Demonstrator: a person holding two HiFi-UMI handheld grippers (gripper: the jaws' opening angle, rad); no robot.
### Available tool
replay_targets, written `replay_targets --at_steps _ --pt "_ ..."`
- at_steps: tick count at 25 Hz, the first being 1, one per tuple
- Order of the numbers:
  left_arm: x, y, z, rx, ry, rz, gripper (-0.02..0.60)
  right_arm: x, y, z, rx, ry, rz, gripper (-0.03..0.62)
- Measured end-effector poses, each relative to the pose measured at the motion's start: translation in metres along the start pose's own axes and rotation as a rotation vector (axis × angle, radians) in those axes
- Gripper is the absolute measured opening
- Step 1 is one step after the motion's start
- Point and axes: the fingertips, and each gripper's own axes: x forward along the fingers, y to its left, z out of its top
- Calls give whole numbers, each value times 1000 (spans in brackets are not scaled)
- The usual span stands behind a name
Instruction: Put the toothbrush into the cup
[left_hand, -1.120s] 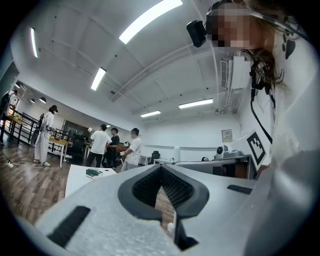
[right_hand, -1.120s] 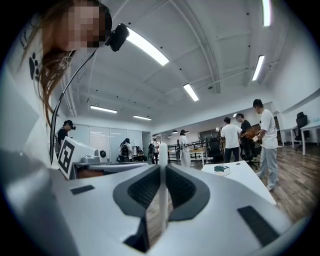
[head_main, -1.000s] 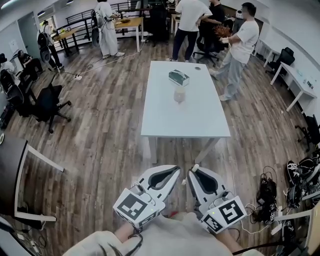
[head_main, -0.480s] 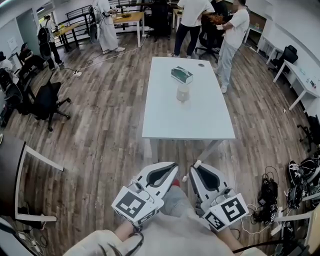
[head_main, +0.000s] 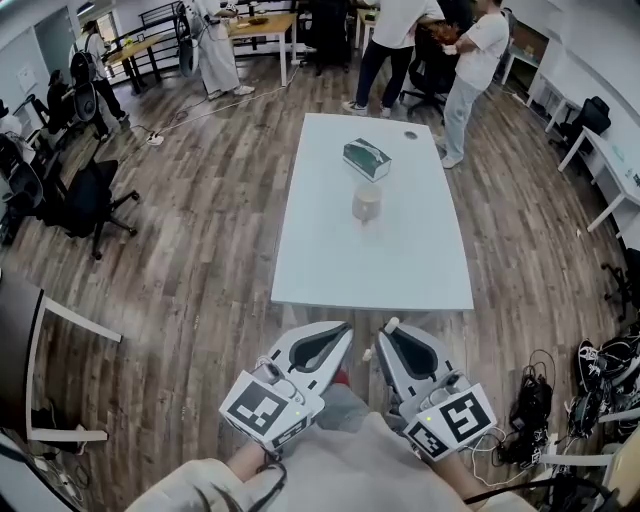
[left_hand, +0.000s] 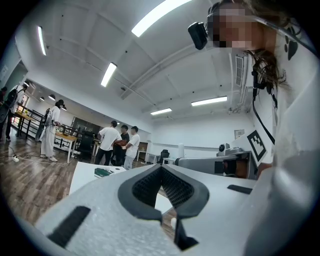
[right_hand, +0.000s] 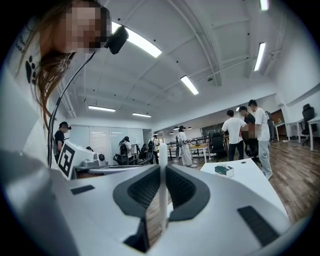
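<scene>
A translucent cup (head_main: 367, 203) stands on the middle of a white table (head_main: 400, 260), a good way ahead of both grippers. My right gripper (head_main: 386, 336) is held low in front of me, shut on a white toothbrush (head_main: 391, 324) whose end pokes out past the tips. In the right gripper view the toothbrush (right_hand: 162, 165) stands upright between the closed pads of the right gripper (right_hand: 163, 172). My left gripper (head_main: 343, 332) is beside it, shut with nothing in it; the left gripper view shows the left gripper (left_hand: 161, 169) with its pads meeting.
A green tissue box (head_main: 366, 159) lies on the table beyond the cup. Three people (head_main: 470, 60) stand at the table's far end. Office chairs (head_main: 90, 200) sit at the left, cables and shoes (head_main: 590, 400) on the floor at the right.
The table and cup have come nearer in the head view. Both grippers keep their place and their grip.
</scene>
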Motion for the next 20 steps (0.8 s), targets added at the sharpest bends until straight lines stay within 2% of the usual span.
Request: replay_targets --at_steps 10,20 --pt "90 64 6 1 -1 63 9 62 -91 14 11 11 58 48" --pt "140 113 1 -6 24 84 9 106 -142 12 31 19 67 48"
